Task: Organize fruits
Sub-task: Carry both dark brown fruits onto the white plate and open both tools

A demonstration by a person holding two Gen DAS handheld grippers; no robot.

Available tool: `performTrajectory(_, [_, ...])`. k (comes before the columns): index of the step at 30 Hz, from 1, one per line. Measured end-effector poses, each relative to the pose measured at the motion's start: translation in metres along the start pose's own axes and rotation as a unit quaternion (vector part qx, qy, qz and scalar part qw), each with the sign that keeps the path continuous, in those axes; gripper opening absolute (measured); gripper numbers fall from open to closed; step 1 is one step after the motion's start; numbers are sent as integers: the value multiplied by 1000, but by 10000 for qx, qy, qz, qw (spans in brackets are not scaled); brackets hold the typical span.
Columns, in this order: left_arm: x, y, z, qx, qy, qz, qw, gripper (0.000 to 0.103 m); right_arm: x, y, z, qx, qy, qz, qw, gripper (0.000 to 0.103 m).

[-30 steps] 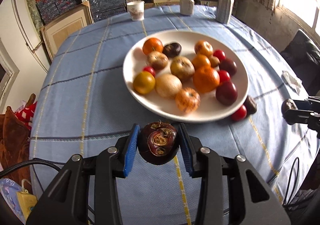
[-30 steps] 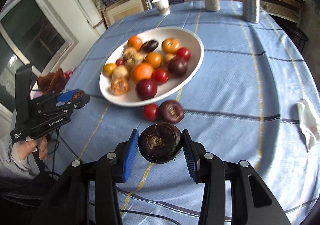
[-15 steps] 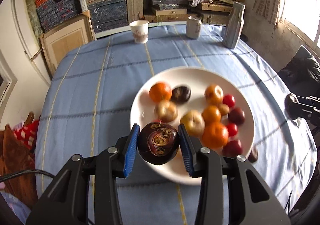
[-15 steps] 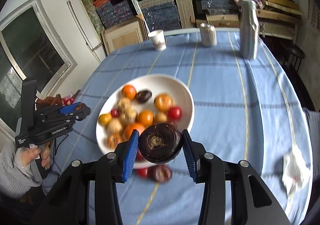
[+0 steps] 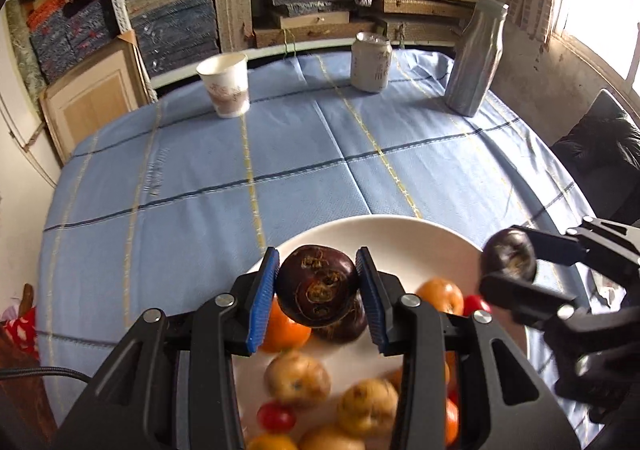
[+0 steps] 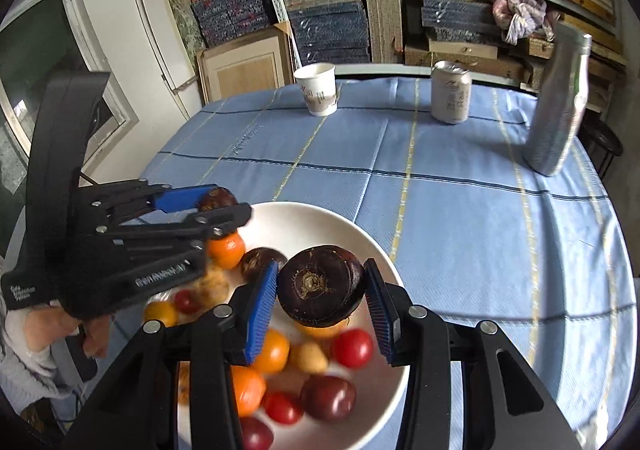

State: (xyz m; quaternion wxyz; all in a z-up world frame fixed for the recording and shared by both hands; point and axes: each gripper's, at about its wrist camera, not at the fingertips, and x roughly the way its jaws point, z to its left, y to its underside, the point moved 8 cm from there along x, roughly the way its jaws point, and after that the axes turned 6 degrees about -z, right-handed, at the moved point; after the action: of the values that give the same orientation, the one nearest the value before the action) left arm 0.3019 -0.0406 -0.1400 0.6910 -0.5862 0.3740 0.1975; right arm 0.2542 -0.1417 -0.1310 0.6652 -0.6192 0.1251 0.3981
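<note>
Left gripper: the black hand-held gripper with blue ribbed pads (image 5: 318, 292) is pinching a dark purple-brown round fruit with a dried, flattened stem scar (image 5: 317, 285); both pads press its sides.
Right gripper: the second black gripper with blue pads (image 6: 320, 292) is clamped on another dark, flattened round fruit (image 6: 321, 286), stem scar facing the camera.
Where the fruits are: both are held in the air over the wide white shallow plate (image 5: 404, 240), which lies on the light blue checked tablecloth (image 5: 280, 154).
Plate contents: oranges, small red tomatoes, tan pear-like fruits and a dark plum crowd the near half; the far part, toward 12 o'clock in both wrist views, is bare white.
Deciding relation: in the left wrist view the bare patch runs from 12 to 2 o'clock of the held fruit; just under the jaws sit an orange fruit (image 5: 286, 330) and another dark fruit.
Relative position of hands: in the right wrist view the left gripper is at 9 to 10 o'clock, over the plate's left rim; in the left wrist view the right gripper (image 5: 516, 264) is at 3 o'clock.
Axis: each fruit is squat, held by its wider sides with its flat face turned to the camera.
Judgement: both hands seem equally near; a release toward the bare far side looks less likely to roll onto neighbours.
Background: a white paper cup (image 5: 225, 90), a grey drinks can (image 5: 371, 61) and a silver bottle (image 5: 476, 58) stand well apart at the table's far edge.
</note>
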Motion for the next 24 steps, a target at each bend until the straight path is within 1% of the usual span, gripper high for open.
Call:
performTrajectory(3, [24, 3, -3, 17, 73, 142, 9999, 39, 22, 2, -2, 11, -15, 143, 9999, 44])
performTrajectory(8, [41, 4, -3, -7, 64, 184, 9998, 42, 46, 5, -4, 67, -76, 256, 9996, 45])
performTrajectory(9, [44, 4, -1, -53, 76, 204, 9997, 45, 48, 5, -5, 74, -73, 266, 9996, 45])
performTrajectory(10, [45, 5, 1, -75, 56, 210, 9997, 47, 50, 7, -7, 86, -72, 265, 9996, 46])
performTrajectory(12, [47, 7, 4, -144, 42, 214, 9997, 53, 54, 8, -8, 121, -100, 273, 9995, 49])
performTrajectory(14, [46, 8, 7, -186, 31, 206, 9996, 55, 54, 8, -8, 139, -112, 252, 9995, 54])
performTrajectory(15, [45, 8, 8, -202, 27, 202, 9996, 55, 54, 8, -7, 140, -117, 239, 9995, 54])
performTrajectory(19, [35, 7, 12, -222, -22, 130, 9997, 56, 49, 7, -5, 127, -148, 209, 9996, 55])
performTrajectory(22, [19, 6, 16, -252, -65, 41, 9997, 56, 37, 5, -3, 132, -147, 143, 9997, 55])
performTrajectory(24, [7, 6, 19, -272, -99, -23, 9996, 59, 27, 3, -1, 133, -152, 86, 9998, 56])
